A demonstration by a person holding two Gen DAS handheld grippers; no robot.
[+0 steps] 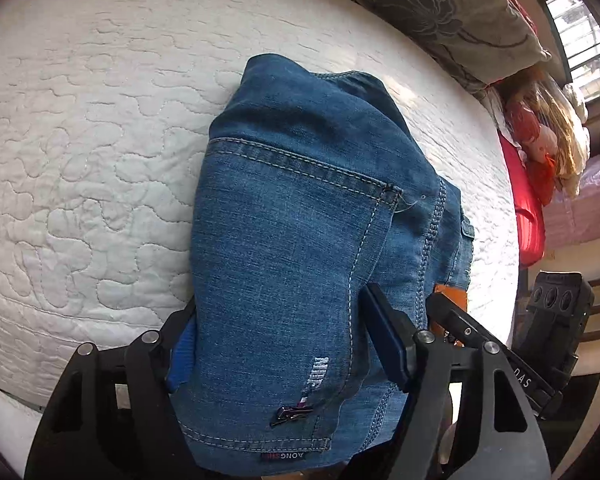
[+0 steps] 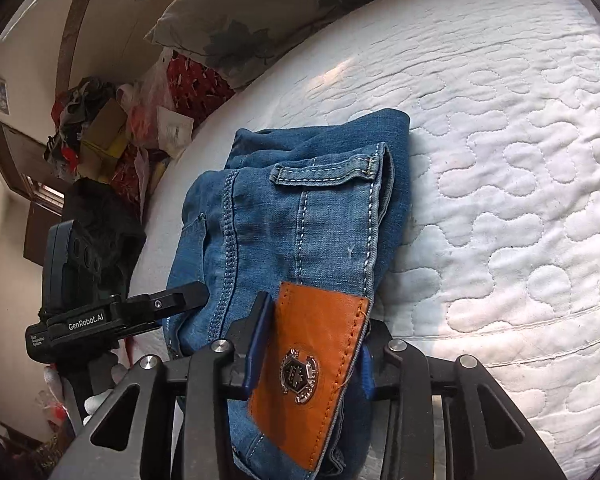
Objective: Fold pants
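Both claws pinch the folded jeans [image 1: 300, 216]: left claw [image 1: 284, 344] at the pocket, right claw [image 2: 312, 344] at the patch. Judged near-finished; next, set the bundle squarely ahead on the bed [image 1: 80, 140].

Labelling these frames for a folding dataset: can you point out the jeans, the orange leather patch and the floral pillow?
jeans [image 1: 284, 216], left wrist view, on the back pocket denim.
orange leather patch [image 2: 320, 320], right wrist view, on its plain upper area.
floral pillow [image 2: 260, 12], right wrist view, on the printed cover.
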